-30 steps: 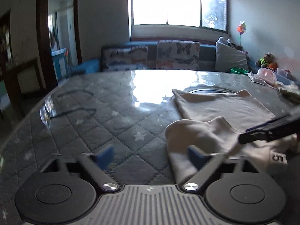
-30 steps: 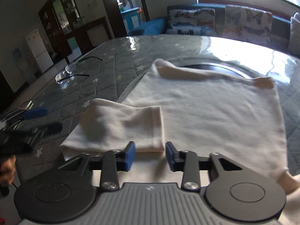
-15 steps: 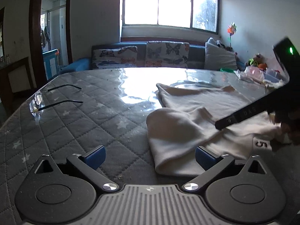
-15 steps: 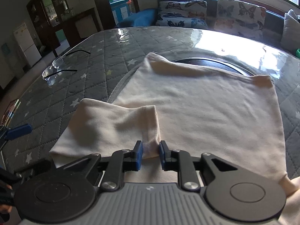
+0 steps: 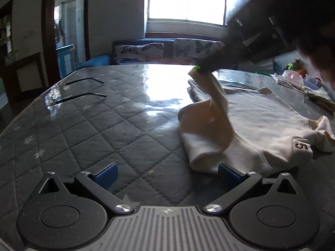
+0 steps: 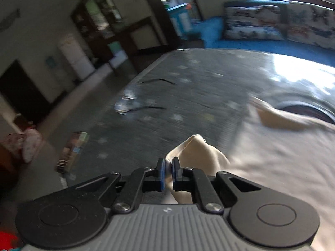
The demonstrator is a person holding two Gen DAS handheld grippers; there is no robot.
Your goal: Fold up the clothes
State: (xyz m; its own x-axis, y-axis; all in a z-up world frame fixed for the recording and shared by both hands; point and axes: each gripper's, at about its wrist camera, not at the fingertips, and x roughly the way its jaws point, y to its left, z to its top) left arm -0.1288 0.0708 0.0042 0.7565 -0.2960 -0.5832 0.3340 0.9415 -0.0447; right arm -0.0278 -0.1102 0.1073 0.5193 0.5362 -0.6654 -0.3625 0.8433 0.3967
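A cream shirt [image 5: 261, 121] lies spread on the quilted grey table [image 5: 104, 121], with a "5" tag near its collar. My right gripper [image 6: 168, 171] is shut on the end of the shirt's sleeve [image 6: 196, 150] and holds it lifted above the table. In the left wrist view the right gripper [image 5: 201, 71] shows as a dark blur with the sleeve [image 5: 211, 113] hanging from it. My left gripper [image 5: 167, 173] is open and empty, low over the table, its right finger just short of the sleeve's fold.
A pair of glasses [image 5: 77, 94] lies at the table's far left, also in the right wrist view [image 6: 136, 106]. Bags and small items [image 5: 299, 79] sit at the far right edge. A butterfly-print sofa [image 5: 167, 50] stands behind the table.
My right gripper has shut on the sleeve end and lifted it up off the table. My left gripper has stayed open close to the sleeve's fold.
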